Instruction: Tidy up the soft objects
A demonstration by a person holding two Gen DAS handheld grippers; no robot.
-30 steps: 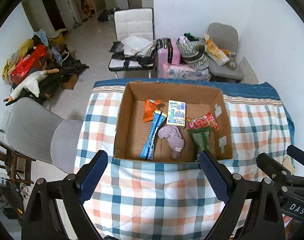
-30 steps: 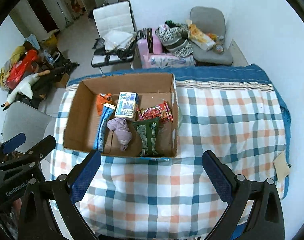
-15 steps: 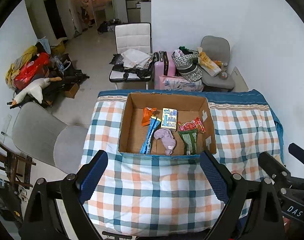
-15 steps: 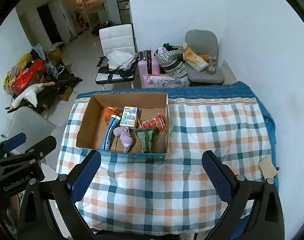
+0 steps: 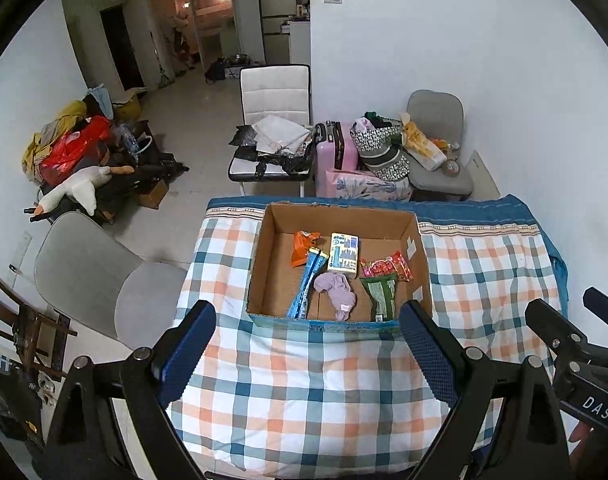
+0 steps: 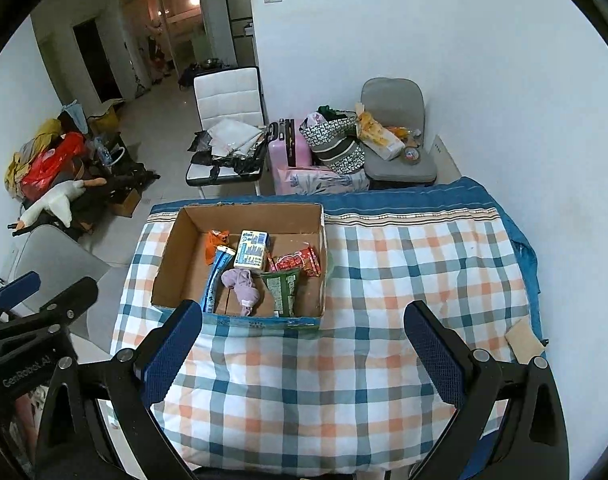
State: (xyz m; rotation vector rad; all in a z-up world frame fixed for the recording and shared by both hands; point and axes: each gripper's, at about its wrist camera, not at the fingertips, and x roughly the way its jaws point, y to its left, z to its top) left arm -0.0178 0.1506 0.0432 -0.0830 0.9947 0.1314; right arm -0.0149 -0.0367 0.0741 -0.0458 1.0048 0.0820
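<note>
Plain white walls, pale tiled floor, and a lit hallway at the back. A white padded chair piled with stuff sits beside a pink suitcase, with a grey chair in the corner. Another grey chair stands left of the checkered table, and clutter's heaped against the left wall.

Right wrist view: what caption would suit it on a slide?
Open right hand-held gripper above a checked tablecloth, facing a cardboard box of snack packets and a lilac cloth.
</note>
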